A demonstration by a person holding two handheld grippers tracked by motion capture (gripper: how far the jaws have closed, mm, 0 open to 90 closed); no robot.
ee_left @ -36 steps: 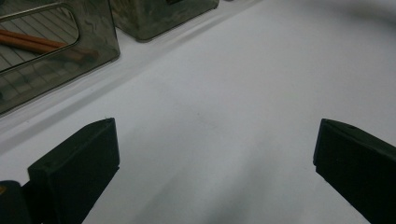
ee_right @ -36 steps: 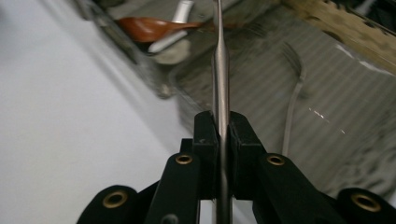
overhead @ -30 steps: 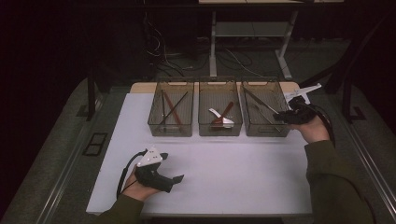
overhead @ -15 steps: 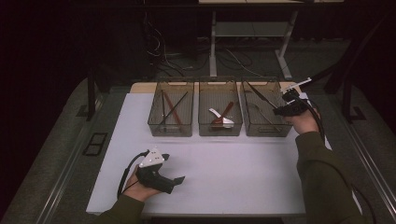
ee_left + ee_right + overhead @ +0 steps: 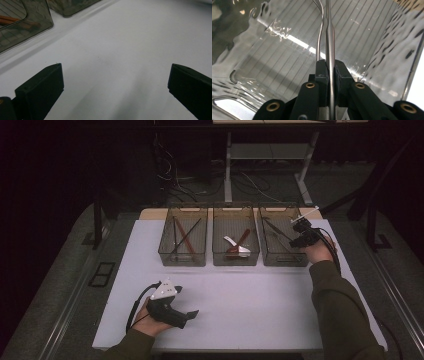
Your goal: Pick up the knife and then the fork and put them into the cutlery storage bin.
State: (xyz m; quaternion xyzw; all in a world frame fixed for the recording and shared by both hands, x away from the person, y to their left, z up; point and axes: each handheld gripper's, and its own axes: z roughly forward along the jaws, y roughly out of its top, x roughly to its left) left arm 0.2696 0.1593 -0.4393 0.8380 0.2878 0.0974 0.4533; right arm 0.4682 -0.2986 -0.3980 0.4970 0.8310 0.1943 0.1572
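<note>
Right gripper (image 5: 329, 67) fingers clamped on metal utensil handle (image 5: 330, 47), over right bin (image 5: 283, 236). Left gripper (image 5: 115, 82) fingers wide, nothing between, resting on white table (image 5: 250, 295), near left. Second metal utensil (image 5: 320, 37) lies in same bin.

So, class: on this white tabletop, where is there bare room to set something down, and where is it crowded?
Free: the wide white table strip between the three bins and the near edge, right of the left gripper. Crowded: the back row, with the left bin, middle bin and right bin side by side, and the right gripper over the right one.
</note>
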